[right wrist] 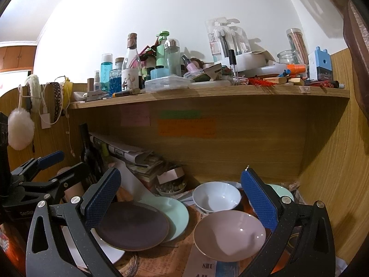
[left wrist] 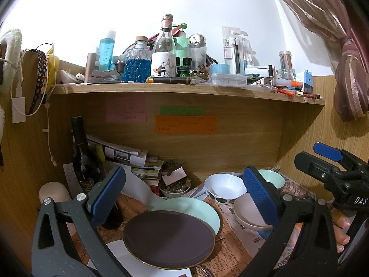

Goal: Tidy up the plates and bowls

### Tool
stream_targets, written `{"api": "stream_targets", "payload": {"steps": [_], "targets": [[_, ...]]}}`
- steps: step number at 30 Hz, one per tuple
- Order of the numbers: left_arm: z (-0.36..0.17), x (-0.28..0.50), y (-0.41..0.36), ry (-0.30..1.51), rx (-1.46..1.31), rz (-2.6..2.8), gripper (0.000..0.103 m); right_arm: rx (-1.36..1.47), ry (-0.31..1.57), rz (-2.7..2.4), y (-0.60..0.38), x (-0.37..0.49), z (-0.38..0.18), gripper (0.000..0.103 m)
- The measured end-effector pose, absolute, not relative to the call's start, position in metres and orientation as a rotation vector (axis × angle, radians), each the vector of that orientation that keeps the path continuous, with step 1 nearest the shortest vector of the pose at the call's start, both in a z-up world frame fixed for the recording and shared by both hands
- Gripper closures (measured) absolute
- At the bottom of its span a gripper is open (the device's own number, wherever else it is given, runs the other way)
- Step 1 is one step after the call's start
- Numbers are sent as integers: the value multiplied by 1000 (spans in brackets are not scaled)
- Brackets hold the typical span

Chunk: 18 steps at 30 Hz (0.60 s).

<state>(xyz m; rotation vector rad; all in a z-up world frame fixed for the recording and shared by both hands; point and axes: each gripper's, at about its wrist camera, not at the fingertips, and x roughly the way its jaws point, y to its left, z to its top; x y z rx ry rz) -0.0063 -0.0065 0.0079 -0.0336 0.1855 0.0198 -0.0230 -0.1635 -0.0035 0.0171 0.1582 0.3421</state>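
Plates (left wrist: 169, 237) and bowls (right wrist: 229, 234) sit on newspaper-covered desk (left wrist: 233, 254) under cluttered shelf (left wrist: 184, 88).

The white plate (left wrist: 115, 248) lay mostly hidden under the dark plate (left wrist: 168, 239), its lower part cut off by the frame's bottom edge. The mint bowl (left wrist: 274, 180) was half covered by the left gripper's blue pad (left wrist: 260, 198). Writing on the pink note (left wrist: 125, 112) and orange note (left wrist: 185, 124) was too blurred to read. The newspaper (right wrist: 161, 263) ran out of the frame below
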Motion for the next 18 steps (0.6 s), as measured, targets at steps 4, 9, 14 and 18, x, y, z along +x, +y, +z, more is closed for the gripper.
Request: {"api": "stream_targets", "payload": {"steps": [4, 9, 14, 18], "targets": [[8, -7, -7, 185, -34, 20, 0, 20, 155, 341, -164, -24, -4, 0], [8, -7, -6, 185, -33, 20, 0, 17, 152, 342, -164, -26, -4, 0], [8, -7, -7, 185, -34, 20, 0, 15, 145, 344, -163, -28, -4, 0], [8, -7, -7, 185, -35, 21, 0, 19, 142, 346, -163, -29, -4, 0]]}}
